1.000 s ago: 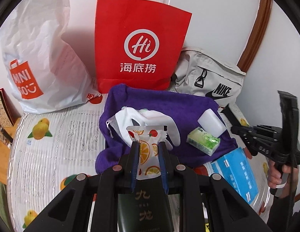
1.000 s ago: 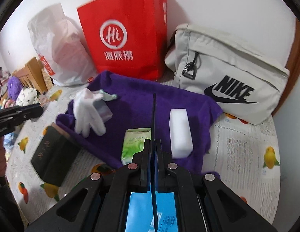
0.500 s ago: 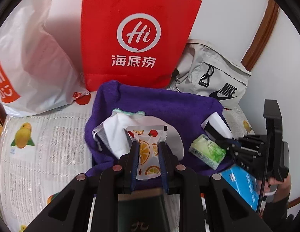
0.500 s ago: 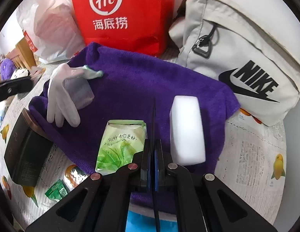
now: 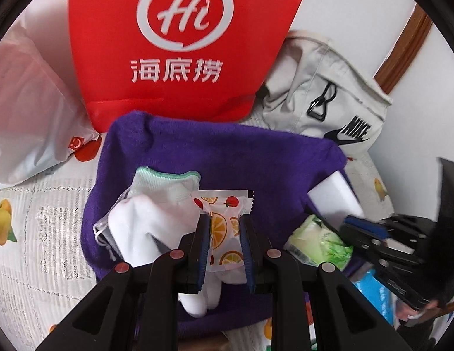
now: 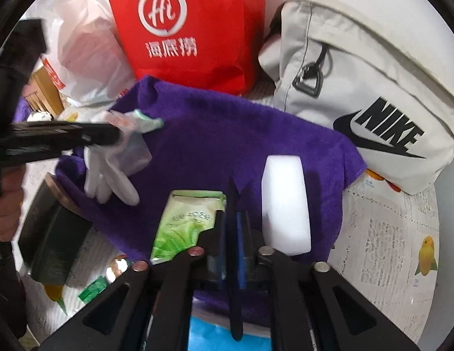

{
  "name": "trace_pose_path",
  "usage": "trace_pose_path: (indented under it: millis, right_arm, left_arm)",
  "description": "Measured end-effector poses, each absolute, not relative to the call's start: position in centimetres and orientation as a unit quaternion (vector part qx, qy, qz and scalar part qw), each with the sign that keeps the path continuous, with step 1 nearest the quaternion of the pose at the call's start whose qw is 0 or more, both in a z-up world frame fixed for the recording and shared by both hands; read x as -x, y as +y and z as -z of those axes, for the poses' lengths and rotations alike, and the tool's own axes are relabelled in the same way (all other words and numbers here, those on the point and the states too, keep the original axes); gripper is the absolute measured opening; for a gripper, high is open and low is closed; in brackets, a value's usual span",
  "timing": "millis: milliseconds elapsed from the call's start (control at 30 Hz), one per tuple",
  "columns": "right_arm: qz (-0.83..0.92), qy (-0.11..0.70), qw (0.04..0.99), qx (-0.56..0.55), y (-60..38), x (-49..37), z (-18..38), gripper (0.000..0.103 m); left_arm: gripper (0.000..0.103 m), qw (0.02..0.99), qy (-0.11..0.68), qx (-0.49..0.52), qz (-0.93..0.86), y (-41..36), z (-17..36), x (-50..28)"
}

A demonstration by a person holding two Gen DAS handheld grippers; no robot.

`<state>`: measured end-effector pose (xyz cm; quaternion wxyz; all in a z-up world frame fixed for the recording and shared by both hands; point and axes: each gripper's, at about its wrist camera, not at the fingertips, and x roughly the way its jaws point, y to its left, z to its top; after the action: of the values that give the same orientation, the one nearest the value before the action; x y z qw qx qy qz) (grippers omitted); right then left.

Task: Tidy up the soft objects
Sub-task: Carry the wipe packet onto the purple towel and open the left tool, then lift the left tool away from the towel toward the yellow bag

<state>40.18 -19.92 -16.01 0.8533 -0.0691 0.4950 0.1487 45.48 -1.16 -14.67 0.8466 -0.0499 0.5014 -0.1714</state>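
Left gripper (image 5: pixel 224 244): gripping a fruit-print packet (image 5: pixel 224 228) between its blue pads, holding it over the white glove (image 5: pixel 152 228) on the purple towel (image 5: pixel 241 158).
Packet axis: standing lengthwise along the fingers, its crimped top edge pointing away from the camera, toward the red bag (image 5: pixel 180 44).
Right gripper (image 6: pixel 233 228): jaws have just been parting; now a narrow slit, and a thin dark strip is sitting in the gap. Whether the pads are pressing on it I cannot tell.
Green pack (image 6: pixel 187 219): lying on the towel just left of the right jaws, long axis running away from the camera, sealed top toward the red bag.
White block (image 6: pixel 285 201): lying just right of the same jaws, roughly parallel to the green pack.
Deciding relation: the right jaws are pointing down between pack and block, both close; the left gripper is nearer the glove.
Likely step: the left is setting the packet down by the glove; that is a judgement.
Blue pack (image 6: pixel 203 333): showing below the right gripper, at the towel's near edge.
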Motion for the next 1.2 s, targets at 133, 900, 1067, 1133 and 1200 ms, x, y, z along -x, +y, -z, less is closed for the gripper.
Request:
trace_pose_path:
  millis: [133,900,1067,1133,1200]
  right_arm:
    - [-0.149,0.473,0.865,0.071,-19.9,-39.1,14.5,0.036]
    - [-0.128,0.435,0.891,0.021,-21.3,-29.0,10.1,0.053]
    - [-0.104,0.424,0.900,0.002,-21.8,-25.9,9.7,0.056]
    - [-0.095,0.431,0.897,-0.019,-22.1,-25.0,9.8,0.056]
    - [-0.088,0.442,0.892,-0.030,-22.3,-24.2,9.9,0.056]
  left_arm:
    - [0.022,0.845,0.505,0.044,0.169,-1.5,15.3,-45.7]
    - [0.054,0.884,0.437,0.037,0.161,0.1,9.4,-36.0]
    - [0.054,0.883,0.438,0.038,0.164,0.4,8.7,-31.9]
    - [0.054,0.882,0.442,0.031,0.160,0.2,8.6,-30.4]
    - [0.054,0.882,0.442,0.024,0.162,0.0,8.5,-28.6]
